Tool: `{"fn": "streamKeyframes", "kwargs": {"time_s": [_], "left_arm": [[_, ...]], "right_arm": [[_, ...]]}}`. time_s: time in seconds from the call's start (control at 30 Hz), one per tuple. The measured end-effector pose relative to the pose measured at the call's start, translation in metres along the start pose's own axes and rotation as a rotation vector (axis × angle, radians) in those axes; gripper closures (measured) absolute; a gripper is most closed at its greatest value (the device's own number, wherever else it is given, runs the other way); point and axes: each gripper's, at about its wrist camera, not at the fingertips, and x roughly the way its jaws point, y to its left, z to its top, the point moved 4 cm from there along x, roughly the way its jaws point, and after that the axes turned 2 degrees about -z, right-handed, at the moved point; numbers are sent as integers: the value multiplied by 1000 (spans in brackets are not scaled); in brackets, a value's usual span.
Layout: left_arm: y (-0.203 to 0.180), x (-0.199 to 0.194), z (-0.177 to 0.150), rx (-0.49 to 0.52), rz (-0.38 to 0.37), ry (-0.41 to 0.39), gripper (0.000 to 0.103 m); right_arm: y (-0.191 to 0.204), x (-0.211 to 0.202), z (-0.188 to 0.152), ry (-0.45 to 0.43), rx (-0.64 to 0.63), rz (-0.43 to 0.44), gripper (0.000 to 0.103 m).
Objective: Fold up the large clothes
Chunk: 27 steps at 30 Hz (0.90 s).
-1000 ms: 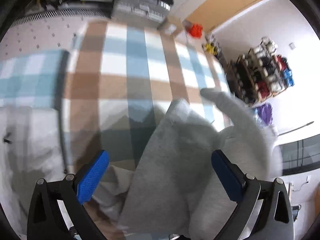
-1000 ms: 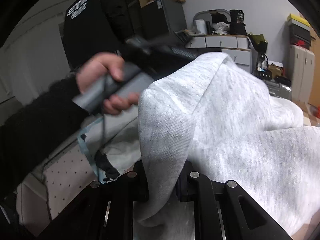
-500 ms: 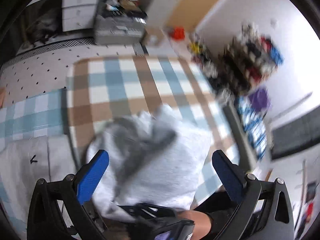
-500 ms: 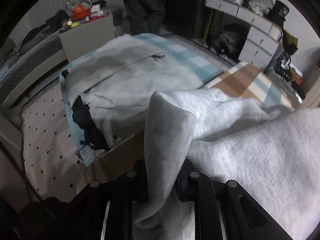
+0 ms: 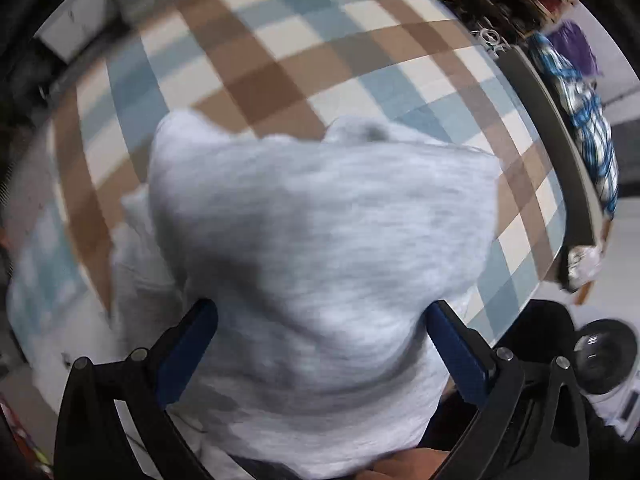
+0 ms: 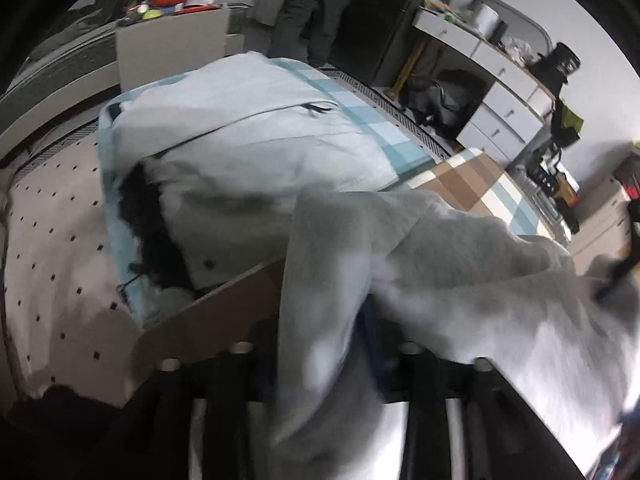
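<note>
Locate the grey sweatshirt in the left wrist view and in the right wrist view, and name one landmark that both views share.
Left wrist view: the grey sweatshirt fills the centre and bottom, between the blue pads of the left hand-held gripper.
Right wrist view: it spreads over the lower centre and right, one fold hanging between the opening jaws of the right hand-held gripper.
Shared landmark: the brown, blue and cream checked cloth under it.

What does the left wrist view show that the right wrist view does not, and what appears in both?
Only the left wrist view: the left hand-held gripper with blue pads wide apart, straddling the cloth, and a blue-and-white plaid cloth hanging at the right edge.

Only the right wrist view: the right hand-held gripper, jaws opening with a fold between them, a pale folded jacket, white drawers and someone's legs.

Both: the heather-grey fleece garment on the brown-and-blue checked cover.
</note>
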Motion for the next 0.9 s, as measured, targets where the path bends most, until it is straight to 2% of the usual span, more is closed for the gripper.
{"fn": "streamKeyframes", "kwargs": {"time_s": [0.03, 0.07, 0.13, 0.17, 0.23, 0.33, 0.4, 0.47, 0.53, 0.63, 0.7, 0.73, 0.8, 0.83, 0.87, 0.9], "left_arm": [[5, 1, 1, -6, -7, 1, 1], [8, 4, 1, -5, -18, -5, 1], [14, 11, 3, 1, -48, -15, 1], [16, 14, 3, 7, -60, -20, 1], [22, 19, 5, 12, -93, -28, 1], [28, 21, 4, 0, -130, -36, 1], [27, 13, 1, -5, -136, -53, 1], [27, 1, -5, -10, -151, -85, 1], [17, -28, -15, 5, -210, -148, 1], [0, -66, -34, 67, -208, -248, 1], [-6, -84, -47, 110, -161, -318, 1], [-7, -93, -55, 127, -155, -334, 1], [-4, -106, -71, 125, -139, -367, 1], [2, -110, -78, 134, -105, -388, 1], [9, -111, -82, 143, -60, -407, 1], [20, -112, -87, 142, -1, -439, 1]], "right_arm": [[5, -17, -8, -37, 4, 44, 27], [7, -34, -17, -65, 13, 86, 22], [3, -66, -36, -132, 80, 205, 18], [-10, -85, -55, -152, 179, 346, 16], [-36, -106, -86, -189, 321, 482, 16], [-81, -118, -122, -203, 498, 451, 15], [-97, -120, -136, -238, 521, 405, 15], [-103, -111, -138, -222, 536, 380, 15], [-107, -103, -136, -227, 565, 357, 15], [-113, -98, -134, -227, 615, 266, 13], [-121, -104, -133, -288, 678, 258, 12], [-126, -108, -134, -327, 715, 246, 8], [-137, -107, -138, -343, 781, 187, 1], [-143, -104, -140, -359, 824, 183, 1], [-148, -98, -141, -349, 859, 186, 1], [-154, -87, -144, -290, 910, 182, 1]]}}
